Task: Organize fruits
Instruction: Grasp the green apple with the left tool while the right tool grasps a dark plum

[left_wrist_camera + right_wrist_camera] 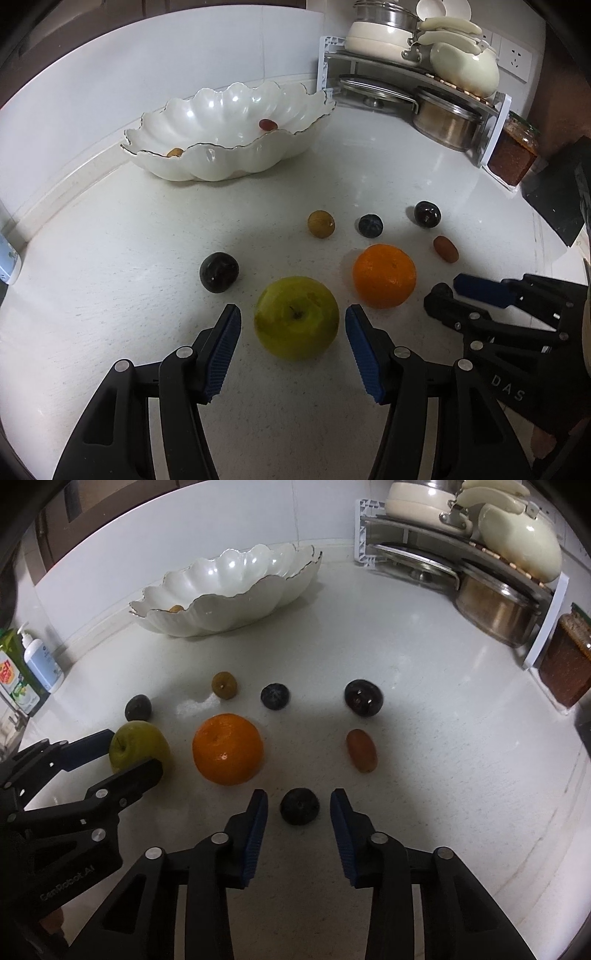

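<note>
Green apple [296, 318], stem up, beside orange [384, 276]; plums, sm. fruits scattered; scalloped white bowl [221, 162] w/ 2 sm. fruits.

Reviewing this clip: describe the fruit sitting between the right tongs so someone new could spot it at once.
Start at the orange in the middle of the white counter. Just in front of it, between the open right tongs, lies a small dark round fruit. It sits alone nearest the camera; its dark lookalikes lie farther back.

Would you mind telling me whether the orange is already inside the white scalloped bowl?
No, the round orange sits on the white countertop, well in front of the white scalloped bowl.
</note>
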`<state>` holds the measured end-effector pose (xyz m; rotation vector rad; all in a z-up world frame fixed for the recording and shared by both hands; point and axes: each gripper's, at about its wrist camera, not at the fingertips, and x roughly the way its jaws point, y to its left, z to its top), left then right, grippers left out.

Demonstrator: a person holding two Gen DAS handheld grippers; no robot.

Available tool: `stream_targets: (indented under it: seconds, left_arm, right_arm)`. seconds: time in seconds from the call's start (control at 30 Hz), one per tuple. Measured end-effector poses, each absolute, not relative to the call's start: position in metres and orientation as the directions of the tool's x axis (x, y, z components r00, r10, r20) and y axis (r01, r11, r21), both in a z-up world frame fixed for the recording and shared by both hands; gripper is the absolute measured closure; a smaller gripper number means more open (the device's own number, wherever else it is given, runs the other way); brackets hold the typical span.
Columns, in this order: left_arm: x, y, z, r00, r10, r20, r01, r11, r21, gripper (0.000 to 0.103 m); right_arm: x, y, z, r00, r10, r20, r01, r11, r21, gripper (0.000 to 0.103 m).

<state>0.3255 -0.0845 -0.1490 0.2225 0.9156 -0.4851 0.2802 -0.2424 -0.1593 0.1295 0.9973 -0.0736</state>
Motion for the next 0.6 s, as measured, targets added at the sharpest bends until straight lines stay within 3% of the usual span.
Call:
stream_targets:
  seconds: [0.17, 0.6]
  left_arm:
    - [0.327, -0.086, -0.151, 0.509, -0.304, -0.806, 0.491, 0.871, -0.018, 0.052]
    - [0.323, -0.084, -0.148, 0.494, -0.322, -0.808, 0.487, 0.872, -0.049, 0.055]
  right_arm:
    - [0.28, -0.242, -0.163, 0.538, -0.008, -0.843, 0.128, 0.989, 0.072, 0.078]
    - [0.274, -0.242, -0.152, 0.559, -0.003, -0.829, 0.124, 0.989, 0.08, 0.079]
